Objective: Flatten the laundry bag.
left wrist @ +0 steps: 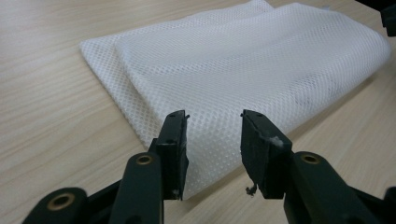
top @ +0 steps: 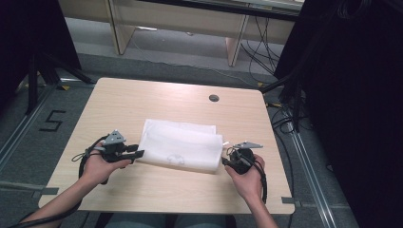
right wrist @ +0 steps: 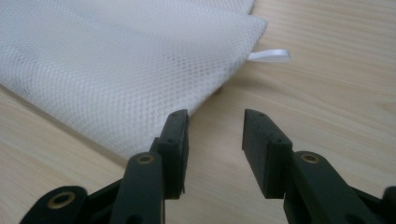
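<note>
Nearest the person, the two hands hold a gripper each at the near ends of a folded white mesh bag that lies flat in the middle of the table.

The left gripper has its jaws apart, with the bag's near left corner lying between them; the pads do not press on the mesh. In the high view this left gripper sits just at the bag's left edge.

The right gripper also stands with jaws apart. Its left pad is right beside the bag's near right corner, and bare table shows between the jaws, so nothing is held.

The step in hand looks like taking both near corners for another fold or a lift. To do it well, the right gripper should slide sideways toward the mesh until the corner lies fully between the pads, as on the left. Both should reach in past the very edge, since thin mesh slips from a shallow pinch. All folded layers ought to go into the bite, or the lower ones will stay behind. Close both together and raise them evenly, so the bag does not skew.

Farther off on the right, a small white loop sticks out from the bag's edge; beyond the bag, the table has a round cable hole.
</note>
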Action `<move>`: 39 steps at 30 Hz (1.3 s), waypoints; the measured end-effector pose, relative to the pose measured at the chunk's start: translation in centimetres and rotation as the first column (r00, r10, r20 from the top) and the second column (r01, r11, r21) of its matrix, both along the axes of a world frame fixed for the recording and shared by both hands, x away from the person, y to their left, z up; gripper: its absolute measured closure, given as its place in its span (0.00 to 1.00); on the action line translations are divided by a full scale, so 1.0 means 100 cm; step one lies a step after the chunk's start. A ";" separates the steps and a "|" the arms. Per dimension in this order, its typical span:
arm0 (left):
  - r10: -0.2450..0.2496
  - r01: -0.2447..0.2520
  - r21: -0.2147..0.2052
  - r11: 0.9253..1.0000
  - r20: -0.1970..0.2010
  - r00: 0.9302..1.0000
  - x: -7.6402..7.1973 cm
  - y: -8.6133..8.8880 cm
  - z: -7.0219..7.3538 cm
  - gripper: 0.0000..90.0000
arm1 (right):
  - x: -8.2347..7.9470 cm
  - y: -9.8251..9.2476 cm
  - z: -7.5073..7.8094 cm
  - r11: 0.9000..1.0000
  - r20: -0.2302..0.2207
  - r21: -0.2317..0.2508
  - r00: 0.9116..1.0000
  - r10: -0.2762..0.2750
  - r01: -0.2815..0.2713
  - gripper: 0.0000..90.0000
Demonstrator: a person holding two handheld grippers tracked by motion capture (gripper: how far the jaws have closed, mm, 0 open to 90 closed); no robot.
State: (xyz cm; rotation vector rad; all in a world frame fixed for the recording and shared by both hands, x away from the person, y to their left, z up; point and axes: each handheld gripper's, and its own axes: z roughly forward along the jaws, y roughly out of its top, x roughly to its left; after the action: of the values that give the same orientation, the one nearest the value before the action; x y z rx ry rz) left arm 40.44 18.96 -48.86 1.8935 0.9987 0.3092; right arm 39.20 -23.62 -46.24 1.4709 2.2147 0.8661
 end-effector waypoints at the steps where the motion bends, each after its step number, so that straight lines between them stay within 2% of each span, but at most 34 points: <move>1: 0.010 -0.010 -0.010 1.000 -0.008 1.000 0.001 0.001 -0.001 0.66 | 0.000 0.004 0.001 0.999 -0.009 0.032 1.000 -0.011 0.011 0.68; 4: 0.018 -0.019 -0.021 1.000 -0.017 1.000 0.002 0.003 -0.002 0.65 | 0.001 0.005 0.003 0.999 -0.012 0.048 1.000 -0.002 0.003 0.67; 5: 0.029 -0.030 -0.034 0.999 -0.023 0.999 0.003 0.004 -0.002 0.64 | 0.003 0.007 0.006 0.997 -0.012 0.079 1.000 -0.005 0.006 0.66; 7: 0.035 -0.036 -0.045 0.998 -0.031 0.999 0.005 0.005 -0.002 0.63 | 0.003 0.007 0.007 0.997 -0.015 0.079 1.000 -0.008 0.009 0.66; 9: 0.047 -0.050 -0.070 0.996 -0.047 0.998 0.008 0.003 -0.002 0.62 | 0.008 0.010 0.005 0.994 -0.013 0.105 1.000 -0.004 0.005 0.64; 10: 0.042 -0.046 -0.066 0.997 -0.057 0.998 0.009 0.003 -0.002 0.62 | 0.010 0.010 0.004 0.996 -0.005 0.089 1.000 0.004 -0.003 0.63; 11: 0.042 -0.046 -0.066 0.997 -0.057 0.998 0.009 0.003 -0.002 0.61 | 0.011 0.010 0.003 0.996 -0.017 0.084 1.000 0.006 -0.004 0.63; 13: 0.066 -0.072 -0.060 0.996 -0.103 0.993 0.011 0.001 -0.005 0.61 | 0.014 0.010 0.000 0.997 -0.029 0.079 1.000 0.001 0.001 0.62; 14: 0.074 -0.082 -0.064 0.995 -0.117 0.990 0.013 0.001 -0.007 0.61 | 0.017 0.010 -0.003 0.996 -0.078 0.084 0.997 -0.011 0.017 0.62; 16: 0.077 -0.087 -0.068 0.994 -0.138 0.987 0.016 0.001 -0.008 0.61 | 0.022 0.009 -0.006 0.996 -0.065 0.087 0.998 -0.009 0.015 0.61; 17: 0.067 -0.080 -0.075 0.994 -0.154 0.986 0.018 0.000 -0.009 0.61 | 0.023 0.009 -0.005 0.998 -0.066 0.063 0.998 -0.017 0.021 0.60; 18: 0.069 -0.081 -0.070 0.994 -0.154 0.986 0.020 -0.002 -0.009 0.62 | 0.025 0.010 -0.007 0.998 -0.037 0.065 0.999 0.001 0.002 0.60; 19: 0.070 -0.081 -0.065 0.995 -0.156 0.985 0.020 -0.003 -0.009 0.63 | 0.025 0.014 -0.006 0.994 -0.061 0.105 0.998 -0.030 0.036 0.60; 20: 0.070 -0.081 -0.065 0.995 -0.156 0.985 0.020 -0.003 -0.009 0.64 | 0.025 0.014 -0.006 0.994 -0.061 0.105 0.998 -0.030 0.036 0.60; 21: 0.074 -0.084 -0.054 0.995 -0.160 0.984 0.021 -0.004 -0.009 0.65 | 0.027 0.014 -0.008 0.996 -0.065 0.088 0.998 -0.008 0.014 0.60; 22: 0.073 -0.083 -0.055 0.995 -0.168 0.983 0.022 -0.004 -0.009 0.65 | 0.027 0.014 -0.008 0.996 -0.065 0.088 0.998 -0.008 0.014 0.60; 23: 0.074 -0.084 -0.057 0.995 -0.171 0.982 0.023 -0.005 -0.010 0.66 | 0.027 0.015 -0.006 0.998 -0.095 0.063 0.995 -0.007 0.013 0.62; 24: 0.069 -0.077 -0.042 0.996 -0.170 0.983 0.023 -0.005 -0.010 0.68 | 0.027 0.018 -0.008 0.997 -0.088 0.076 0.996 -0.015 0.022 0.64; 25: 0.067 -0.074 -0.039 0.996 -0.170 0.983 0.023 -0.006 -0.010 0.71 | 0.026 0.022 -0.009 0.996 -0.119 0.085 0.993 -0.019 0.029 0.68; 26: 0.063 -0.070 -0.031 0.997 -0.174 0.983 0.022 -0.006 -0.010 0.71 | 0.026 0.022 -0.009 0.996 -0.119 0.085 0.993 -0.019 0.029 0.68; 27: 0.041 -0.042 0.003 0.999 -0.172 0.984 0.021 -0.006 -0.009 0.75 | 0.026 0.022 -0.008 0.999 -0.120 0.044 0.993 0.004 0.001 0.76; 28: 0.041 -0.042 0.003 0.999 -0.172 0.984 0.021 -0.006 -0.009 0.76 | 0.026 0.022 -0.008 0.999 -0.120 0.044 0.993 0.004 0.001 0.76; 29: 0.039 -0.038 0.010 0.999 -0.173 0.984 0.020 -0.007 -0.009 0.76 | 0.027 0.019 -0.009 0.995 -0.124 0.081 0.990 0.060 -0.050 0.80; 30: 0.031 -0.029 0.020 0.999 -0.172 0.985 0.019 -0.007 -0.009 0.78 | 0.027 0.018 -0.009 0.997 -0.117 0.058 0.991 0.062 -0.055 0.82; 33: 0.016 -0.011 0.026 1.000 -0.187 0.982 0.015 -0.011 -0.009 0.84 | 0.024 0.017 -0.006 0.997 -0.135 0.047 0.989 0.067 -0.062 0.90; 34: 0.006 0.002 0.042 0.999 -0.192 0.981 0.014 -0.012 -0.008 0.85 | 0.022 0.017 -0.005 0.999 -0.137 0.007 0.990 0.046 -0.045 0.90; 36: 0.007 0.001 0.045 0.999 -0.191 0.981 0.013 -0.013 -0.008 0.86 | 0.021 0.016 -0.005 0.998 -0.141 0.007 0.988 0.057 -0.057 0.90; 37: -0.014 0.026 0.065 0.998 -0.192 0.981 0.011 -0.015 -0.007 0.86 | 0.019 0.016 -0.005 0.998 -0.142 0.011 0.988 0.061 -0.060 0.91; 39: -0.023 0.038 0.076 0.996 -0.190 0.982 0.008 -0.016 -0.007 0.86 | 0.018 0.015 -0.005 0.997 -0.155 0.026 0.985 0.077 -0.073 0.91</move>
State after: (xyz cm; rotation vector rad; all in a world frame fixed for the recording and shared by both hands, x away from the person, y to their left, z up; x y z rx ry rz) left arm 41.25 17.36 -49.51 2.0372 1.0959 0.1549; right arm 41.01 -22.11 -46.77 1.5211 2.3954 0.8245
